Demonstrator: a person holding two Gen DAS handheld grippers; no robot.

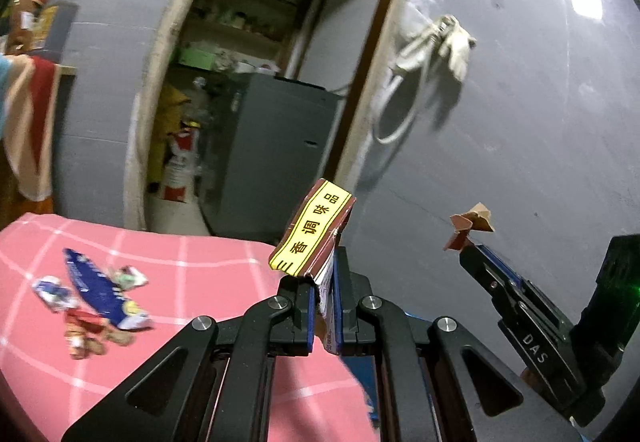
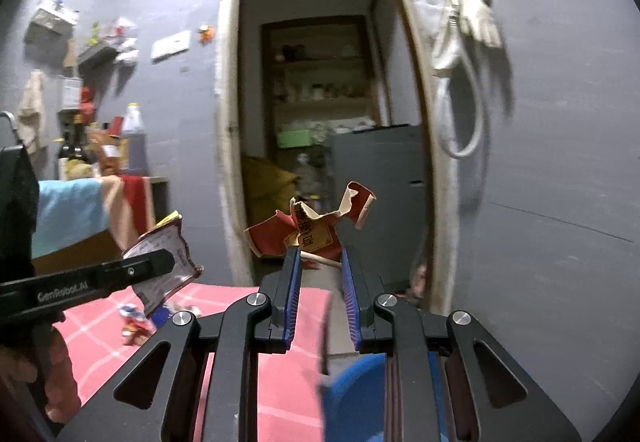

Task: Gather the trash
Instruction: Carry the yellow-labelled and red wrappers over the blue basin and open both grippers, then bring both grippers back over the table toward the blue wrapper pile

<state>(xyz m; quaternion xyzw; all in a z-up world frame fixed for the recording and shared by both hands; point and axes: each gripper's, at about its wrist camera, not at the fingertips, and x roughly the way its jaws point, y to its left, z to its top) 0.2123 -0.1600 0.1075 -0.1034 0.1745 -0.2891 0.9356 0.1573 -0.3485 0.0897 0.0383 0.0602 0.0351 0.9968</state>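
Both loads already in fingers, aloft. Left gripper [image 1: 322,306] clenched on flattened seasoning box [image 1: 316,230] — long axis rising up-right past fingertips. Right gripper [image 2: 320,274] grasping crumpled red wrapper [image 2: 308,234], bunched above the tips. Remaining wrappers [image 1: 94,298] lay on pink checked counter [image 1: 208,266] — lower left, nearer left fingers.

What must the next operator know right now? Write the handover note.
Left gripper: shut on a flattened brown-and-yellow box, held up in the air.
Right gripper: shut on a crumpled red wrapper, also lifted.
Still on the pink cloth: a blue packet and small scraps beside it.
A blue rim shows below the right gripper; whether it is the bin I cannot tell.
Done: two pieces picked up. Left: drop both, then clear the cloth.
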